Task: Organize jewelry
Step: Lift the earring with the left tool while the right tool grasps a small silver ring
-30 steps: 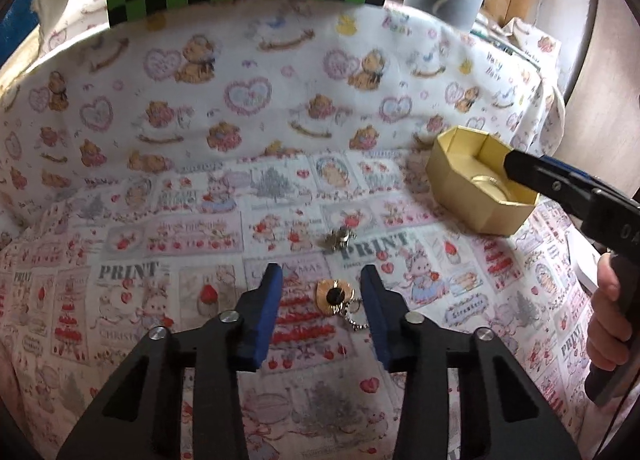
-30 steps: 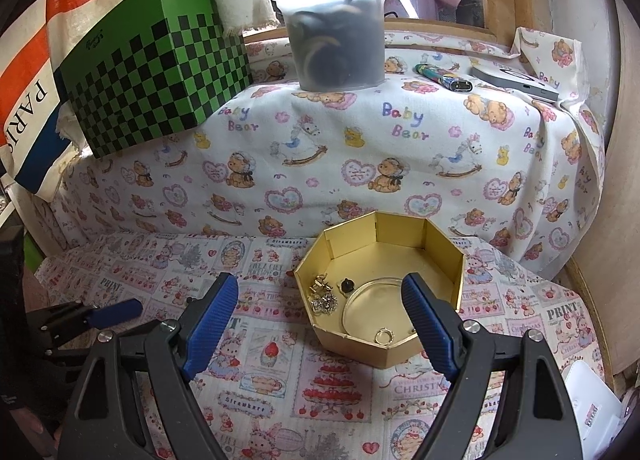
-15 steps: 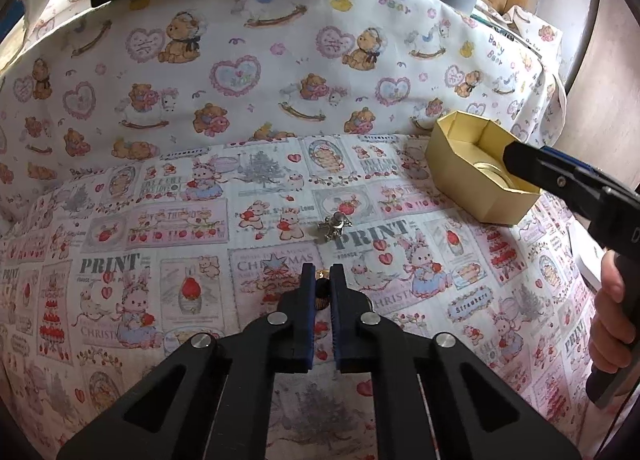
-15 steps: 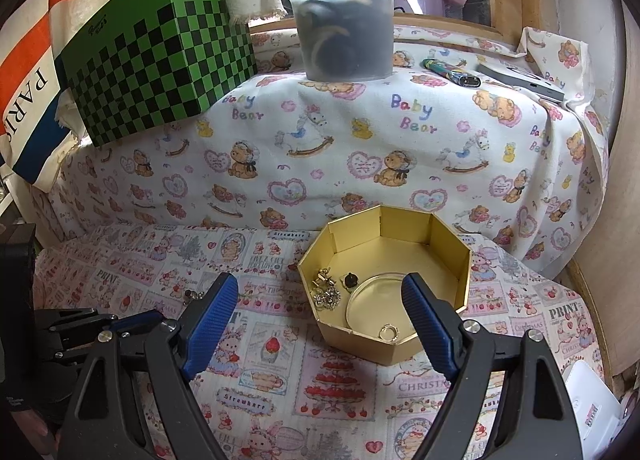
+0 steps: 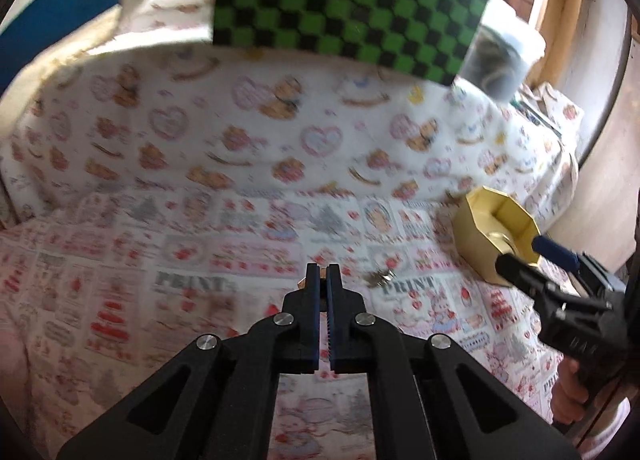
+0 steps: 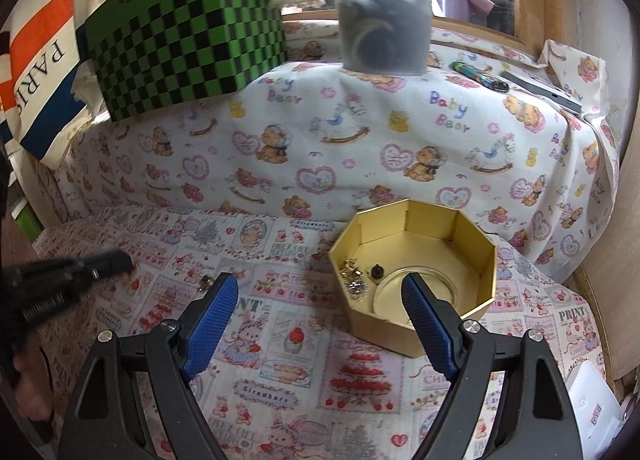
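Left hand-held gripper [image 5: 323, 274] pinches gold earring [image 5: 303, 282], well left of box [image 5: 476, 236].

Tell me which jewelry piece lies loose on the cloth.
The small silver piece beside the PRINT lettering; others lie inside the gold box, and the left gripper pinches a gold piece.

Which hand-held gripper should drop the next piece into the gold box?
Left: the left hand-held gripper is shut on a gold pendant; the right hand-held gripper is open by the box.
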A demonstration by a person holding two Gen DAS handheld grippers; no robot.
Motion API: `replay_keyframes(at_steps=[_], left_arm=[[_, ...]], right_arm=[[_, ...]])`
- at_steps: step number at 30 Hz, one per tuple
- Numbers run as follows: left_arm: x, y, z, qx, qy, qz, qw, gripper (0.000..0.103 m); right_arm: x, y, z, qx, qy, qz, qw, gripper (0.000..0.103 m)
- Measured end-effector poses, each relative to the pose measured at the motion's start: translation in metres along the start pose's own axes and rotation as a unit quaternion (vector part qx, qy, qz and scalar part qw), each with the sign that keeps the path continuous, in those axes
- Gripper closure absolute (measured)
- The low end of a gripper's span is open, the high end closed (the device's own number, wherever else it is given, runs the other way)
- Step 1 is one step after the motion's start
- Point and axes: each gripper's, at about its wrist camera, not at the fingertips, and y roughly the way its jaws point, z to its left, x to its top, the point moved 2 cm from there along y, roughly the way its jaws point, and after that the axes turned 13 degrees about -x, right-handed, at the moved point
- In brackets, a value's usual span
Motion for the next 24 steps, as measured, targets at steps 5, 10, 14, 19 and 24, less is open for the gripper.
replay_keyframes(at_steps=[5,10,14,19,24], left_arm=[[0.003,-0.010,0.005,0.025,0.005,-0.011,0.9996,0.101],[0.004,-0.017,0.007,0.042,0.009,-0.014,0.9990,0.101],[0.005,-0.017,0.009,0.046,0.008,-0.011,0.9989,0.101],[0.004,-0.014,0.010,0.053,0.006,-0.004,0.9986,0.101],[0.006,-0.014,0.016,0.063,0.000,-0.007,0.9980,0.101]], right_arm=[[-0.005,-0.003,0.016,0.004,-0.015,-0.001,1.000,0.018],[-0.011,-0.002,0.033,0.017,-0.032,0.007,0.999,0.018],[-0.015,0.001,0.045,0.034,-0.039,0.023,0.998,0.018],[-0.023,0.008,0.063,0.071,-0.056,0.053,0.995,0.030],[-0.029,0.019,0.075,0.091,-0.059,0.078,0.991,0.047]])
